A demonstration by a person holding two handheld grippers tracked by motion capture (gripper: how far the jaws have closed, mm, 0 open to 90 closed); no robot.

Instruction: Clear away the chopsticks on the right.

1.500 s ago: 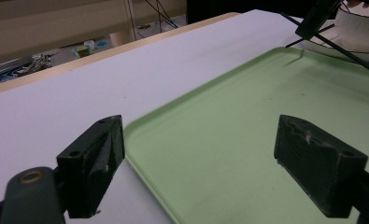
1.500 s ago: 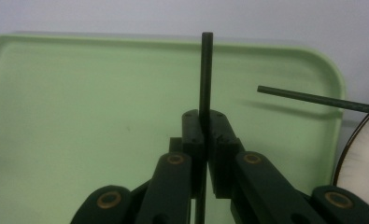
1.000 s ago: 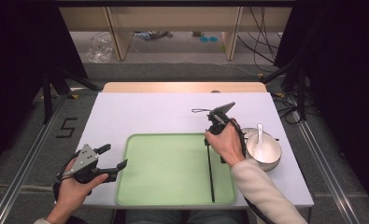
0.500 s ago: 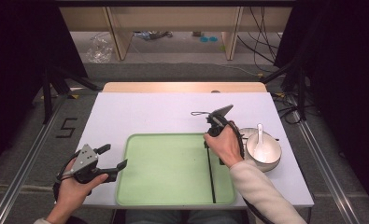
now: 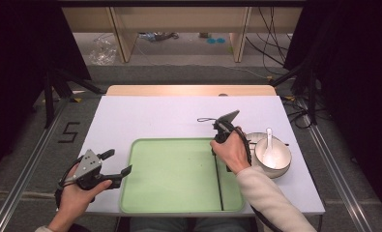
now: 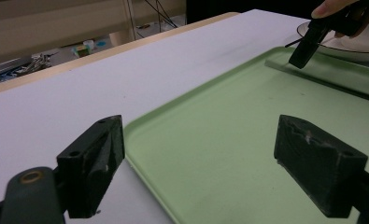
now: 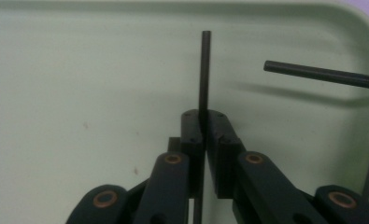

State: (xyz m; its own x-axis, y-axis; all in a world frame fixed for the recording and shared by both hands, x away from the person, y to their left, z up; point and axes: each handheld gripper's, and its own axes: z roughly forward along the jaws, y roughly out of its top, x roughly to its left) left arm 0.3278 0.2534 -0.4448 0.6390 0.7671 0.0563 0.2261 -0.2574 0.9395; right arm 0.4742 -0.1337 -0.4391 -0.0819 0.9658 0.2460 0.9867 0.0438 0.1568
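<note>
Right gripper (image 7: 204, 122) has its jaws pinched tight on a thin black chopstick (image 7: 204, 70), the stick sandwiched dead centre between the pads and poking straight out past the tips toward 12 o'clock in the right gripper view. A second chopstick (image 7: 322, 74) comes in from 3 o'clock there, its far end cut off by the frame edge. I can't tell if it rests on the tray or hangs slightly above it; there's a soft shadow under it.

From the high view, the right gripper (image 5: 221, 140) sits over the right part of the green tray (image 5: 174, 169), and a black chopstick (image 5: 219, 181) runs from the hand down toward 6 o'clock across the tray. The jaws themselves are tucked under the hand there, so the grip is hard to see from above.

Left gripper (image 5: 116, 163) is spread wide, holding nothing, hovering at the tray's left edge around 9 o'clock. In its own view the left gripper (image 6: 215, 163) has one pad off the tray and the other over the green surface.

A white bowl (image 5: 275, 159) with a white spoon (image 5: 269, 140) in it stands just right of the tray, close to the right hand, partly hidden by it.
</note>
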